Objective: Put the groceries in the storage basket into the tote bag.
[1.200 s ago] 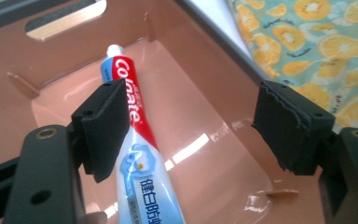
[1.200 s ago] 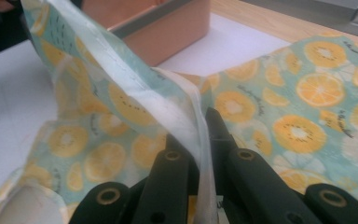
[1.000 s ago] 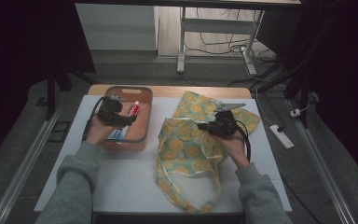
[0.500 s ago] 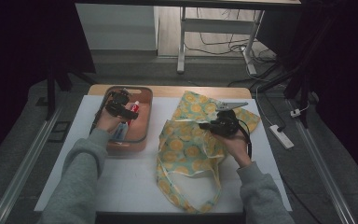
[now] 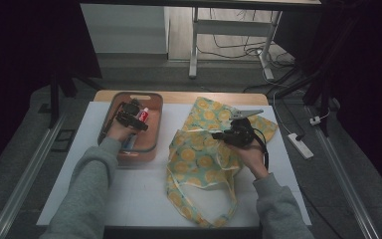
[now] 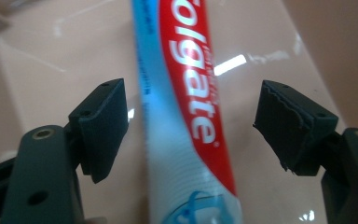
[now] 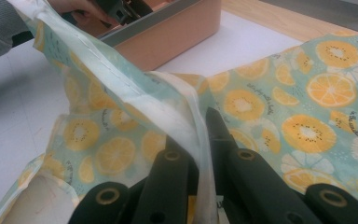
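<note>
A cloth tote bag [image 5: 204,149] printed with orange slices lies on the white table top. My right gripper [image 5: 229,135] is shut on the bag's upper rim [image 7: 186,121], holding that hem lifted off the table. In the pink tray [image 5: 151,147] at the left lies a red, white and blue toothpaste tube [image 6: 186,107]. My left gripper [image 5: 132,119] is lowered into the tray over it. Its jaws stand open on either side of the tube [image 5: 143,114], with both pads clear of it.
The tray [image 7: 177,32] stands just left of the bag. A white power strip [image 5: 301,145] lies past the table's right edge. A wooden strip [image 5: 179,97] runs along the table's far edge. The bag's strap [image 5: 214,219] loops toward the near edge.
My left gripper has moved farther across the tray and down into it, over the toothpaste tube. My right gripper has kept still with the bag's rim in it.
</note>
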### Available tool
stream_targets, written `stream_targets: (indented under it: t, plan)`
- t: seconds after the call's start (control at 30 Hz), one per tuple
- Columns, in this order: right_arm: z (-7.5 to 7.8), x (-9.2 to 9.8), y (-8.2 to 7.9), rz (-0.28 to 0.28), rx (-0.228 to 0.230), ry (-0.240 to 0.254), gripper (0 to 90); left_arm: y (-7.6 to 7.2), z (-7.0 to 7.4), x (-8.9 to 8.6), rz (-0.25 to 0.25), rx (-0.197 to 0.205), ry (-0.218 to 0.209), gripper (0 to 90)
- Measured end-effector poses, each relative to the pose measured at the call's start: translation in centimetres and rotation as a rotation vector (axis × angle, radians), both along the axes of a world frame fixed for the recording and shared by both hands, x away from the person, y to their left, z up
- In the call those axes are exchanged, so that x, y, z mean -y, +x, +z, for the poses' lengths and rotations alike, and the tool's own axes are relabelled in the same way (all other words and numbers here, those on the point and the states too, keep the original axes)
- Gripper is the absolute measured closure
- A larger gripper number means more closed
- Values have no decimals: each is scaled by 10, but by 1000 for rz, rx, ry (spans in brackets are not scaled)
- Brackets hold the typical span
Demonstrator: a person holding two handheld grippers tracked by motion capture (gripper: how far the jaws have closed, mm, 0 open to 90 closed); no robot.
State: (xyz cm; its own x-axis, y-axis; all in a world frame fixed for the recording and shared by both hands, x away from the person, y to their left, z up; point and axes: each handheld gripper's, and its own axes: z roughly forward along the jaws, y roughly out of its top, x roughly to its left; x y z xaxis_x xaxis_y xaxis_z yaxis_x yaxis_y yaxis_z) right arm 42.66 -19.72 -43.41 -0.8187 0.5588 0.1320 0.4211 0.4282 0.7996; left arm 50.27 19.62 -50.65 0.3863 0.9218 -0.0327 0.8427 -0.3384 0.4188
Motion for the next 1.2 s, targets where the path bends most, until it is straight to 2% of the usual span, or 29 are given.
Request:
stream_targets:
  t: [0.1, 0.23, 0.27, 0.37, 0.4, 0.43, 0.47, 0.6, 0.63, 0.67, 0.77, 1.07, 1.13, 1.2]
  plan:
    - [0, 1, 0, -4, -1, 0, 885, 1, -2, 1, 3, -9, 5, 268]
    - [1, 2, -1, -6, 2, 3, 885, 3, -6, 0, 18, -43, 8, 301]
    - [1, 2, -1, -6, 2, 1, 885, 3, -6, -1, 17, -47, -5, 306]
    - [2, 2, -2, -5, 1, 0, 885, 3, -5, -2, 28, -45, -6, 357]
    - [1, 2, -2, -4, 2, -1, 885, 3, -4, -3, 38, -41, -9, 391]
    - [1, 2, -1, -3, 4, -3, 885, 3, -4, -6, 43, -41, -22, 476]
    - [1, 2, -2, -2, 4, -3, 885, 3, -4, -7, 41, -44, -30, 521]
    - [1, 2, -2, -4, 5, -5, 885, 3, -2, -7, 42, -44, -26, 582]
    - [1, 2, -2, -4, 5, -4, 885, 3, -1, -8, 41, -41, -32, 603]
    - [2, 2, -2, -7, 4, -5, 885, 2, 0, -10, 40, -38, -42, 677]
    - [2, 3, -2, -6, 6, -1, 885, 1, 3, -13, 41, -31, -66, 716]
    - [2, 6, -1, -14, 10, -1, 883, 0, 6, -25, 31, -8, -138, 743]
    - [1, 6, -1, -16, 9, -2, 884, -1, 9, -30, 30, -6, -186, 746]
    - [1, 6, 0, -16, 10, -4, 884, -3, 15, -32, 23, 15, -210, 748]
